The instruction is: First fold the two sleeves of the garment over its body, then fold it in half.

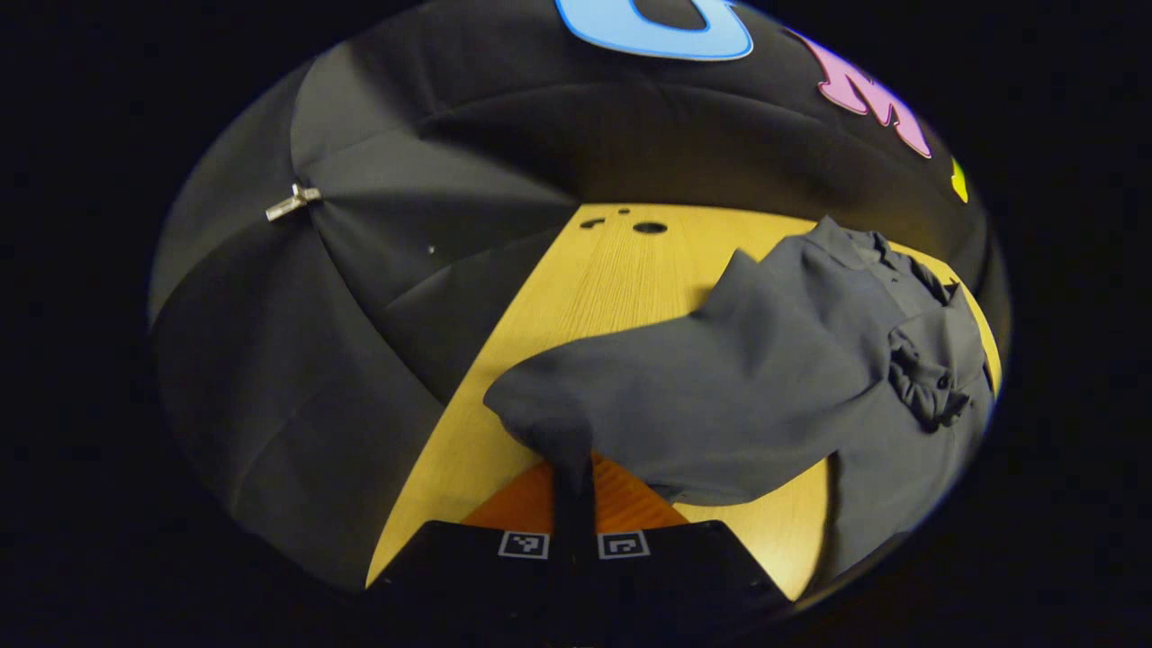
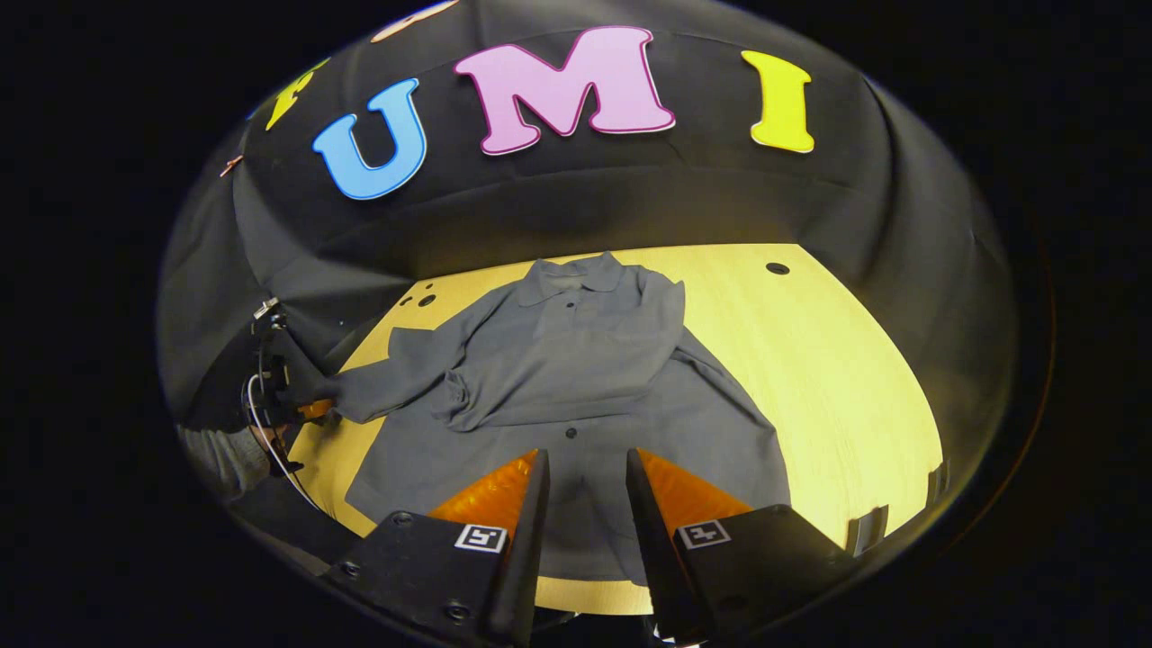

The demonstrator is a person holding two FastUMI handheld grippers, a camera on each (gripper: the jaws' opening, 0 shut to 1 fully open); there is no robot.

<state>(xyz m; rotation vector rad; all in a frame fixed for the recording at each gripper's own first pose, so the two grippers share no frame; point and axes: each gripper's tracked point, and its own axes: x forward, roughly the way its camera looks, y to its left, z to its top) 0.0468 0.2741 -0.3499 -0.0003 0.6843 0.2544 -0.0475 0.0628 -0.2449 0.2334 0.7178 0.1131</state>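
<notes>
Pinched cloth sits right at the left gripper (image 1: pixel 573 490): its fingers are clenched on the cuff end of the garment's left sleeve (image 1: pixel 576 409), which rises from between them and runs ahead and to the right toward the body of the garment (image 1: pixel 810 360). From the right gripper view that same gripper (image 2: pixel 310 409) is seen far off to the left, holding the sleeve end out at the worktop (image 2: pixel 837 360) edge.

Ahead of the right gripper (image 2: pixel 585 504), whose fingers stand parted with nothing between them, the garment lies flat on the worktop, collar (image 2: pixel 576 270) farthest away and hem just under the fingertips. Its other sleeve (image 2: pixel 661 315) appears already laid over the chest (I judge this from the fold line, not with certainty).

The fabric looks light, soft and limp; it sags and wrinkles wherever it is unsupported, so it will drag and bunch unless lifted clear. Good holds are the cuff, as now, and later the hem corners, pinching both layers. Slipping seems unlikely; creasing is the likelier fault.
</notes>
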